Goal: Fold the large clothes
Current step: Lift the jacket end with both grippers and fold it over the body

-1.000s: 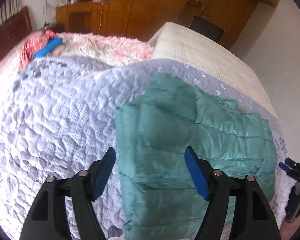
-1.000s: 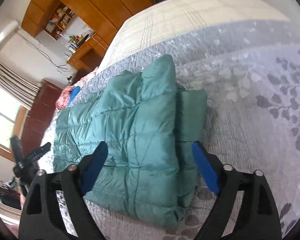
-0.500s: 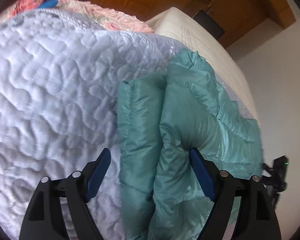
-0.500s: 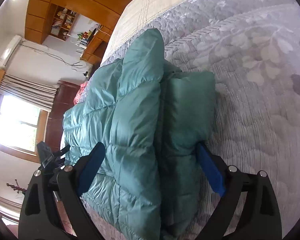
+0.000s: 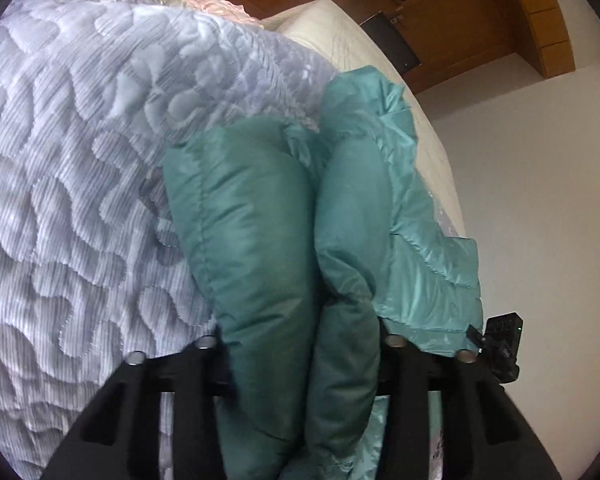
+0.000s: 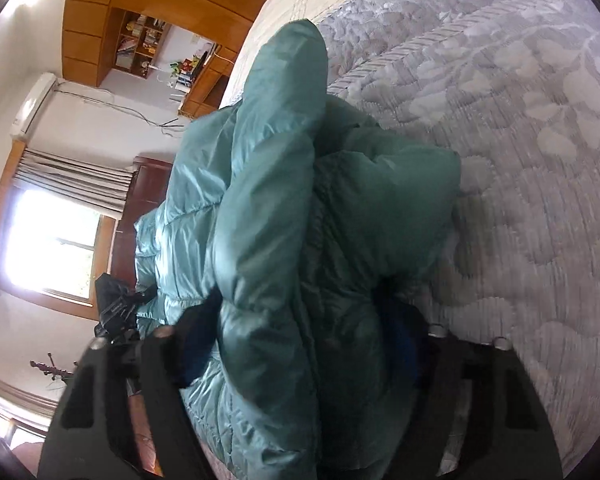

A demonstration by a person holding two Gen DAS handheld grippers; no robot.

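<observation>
On the quilted bedspread (image 5: 80, 208), the left gripper (image 5: 300, 344) is pinching the folded teal puffer jacket (image 5: 260, 240) at six o'clock. The right gripper (image 6: 300, 320) is clamping its opposite end. Folding looks mostly finished; a final fold or lift seems left.

Daylight glaring from blown-out window (image 6: 48, 248), soft shadows, slight motion blur, fisheye bending, dark vignetted corners

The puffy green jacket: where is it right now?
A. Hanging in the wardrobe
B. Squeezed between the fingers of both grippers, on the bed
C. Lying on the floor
B: the puffy green jacket bulges between the left gripper and right gripper, above the quilted bedspread.
</observation>
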